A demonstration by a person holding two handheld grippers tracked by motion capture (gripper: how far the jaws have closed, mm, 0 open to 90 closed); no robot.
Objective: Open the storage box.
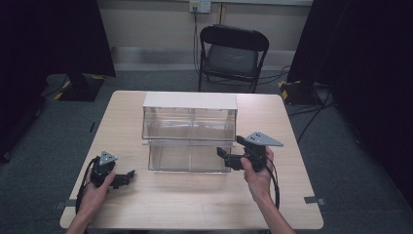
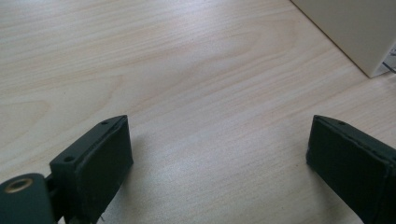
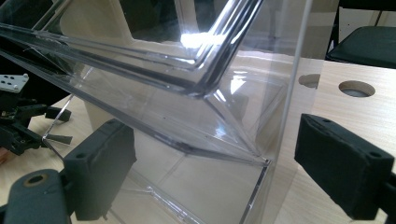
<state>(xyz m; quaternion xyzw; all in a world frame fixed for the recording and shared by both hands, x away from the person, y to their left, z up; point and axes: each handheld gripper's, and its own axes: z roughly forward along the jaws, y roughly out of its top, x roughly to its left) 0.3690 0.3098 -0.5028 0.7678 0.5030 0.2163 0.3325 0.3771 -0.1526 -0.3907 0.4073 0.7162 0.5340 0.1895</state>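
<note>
Two forearms come in from the near edge of the light wooden table (image 1: 195,204), each hand holding one gripper. On the person's left, the left gripper (image 1: 127,176) rests low on the tabletop with its jaws spread wide over bare wood and nothing between them; open table lies on all sides of it, and the cabinet's pale corner (image 2: 355,32) sits off to one side in its own view. At the right front corner of the clear plastic drawer cabinet (image 1: 189,131), the right gripper (image 1: 222,153) has its jaws wide apart, straddling the transparent drawer's (image 3: 196,154) corner edge without clamping it. That cabinet stands mid-table, one unit with a white top and clear drawers in two rows; the lower row is pulled forward. Plenty of free table runs along the front and both sides. One black folding chair (image 1: 233,54) stands beyond the far edge.
</note>
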